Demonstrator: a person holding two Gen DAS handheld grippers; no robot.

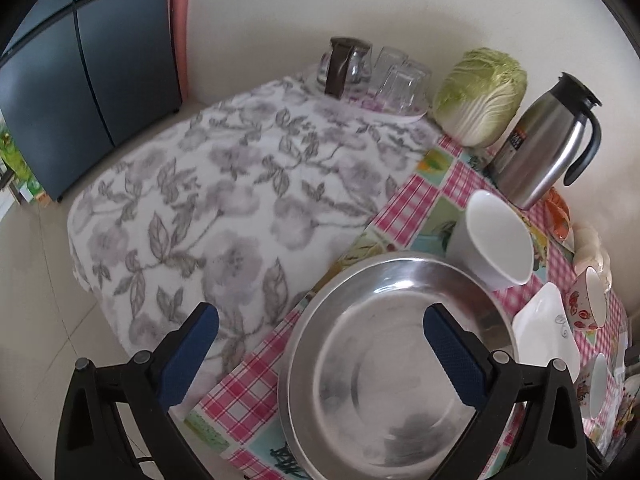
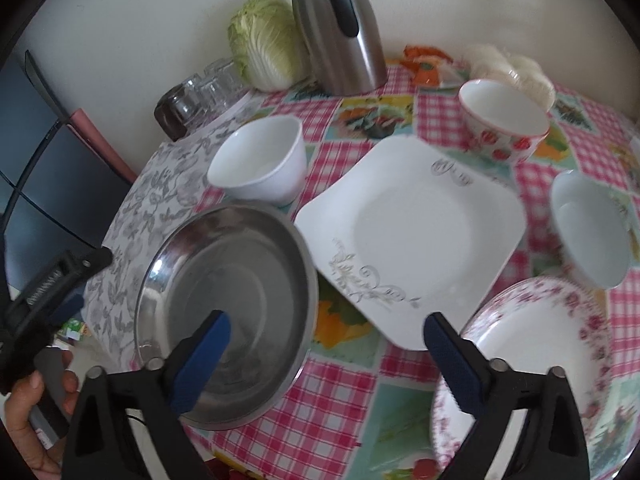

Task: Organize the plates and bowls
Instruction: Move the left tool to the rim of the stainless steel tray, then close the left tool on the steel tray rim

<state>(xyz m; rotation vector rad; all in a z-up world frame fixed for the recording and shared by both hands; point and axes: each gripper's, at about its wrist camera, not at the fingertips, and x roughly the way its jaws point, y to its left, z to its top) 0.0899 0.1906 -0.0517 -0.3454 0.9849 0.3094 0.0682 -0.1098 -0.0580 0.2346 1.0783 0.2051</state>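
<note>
Where checked cloth shows, a shiny, empty steel plate [image 1: 384, 364].

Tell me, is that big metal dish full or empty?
Empty: the metal dish shows only its bare shiny bottom in both wrist views, nothing inside.

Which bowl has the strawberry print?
The strawberry bowl at the back, beyond the square plate and right of the kettle. The other two, the left bowl and the right bowl, are plain white.
</note>
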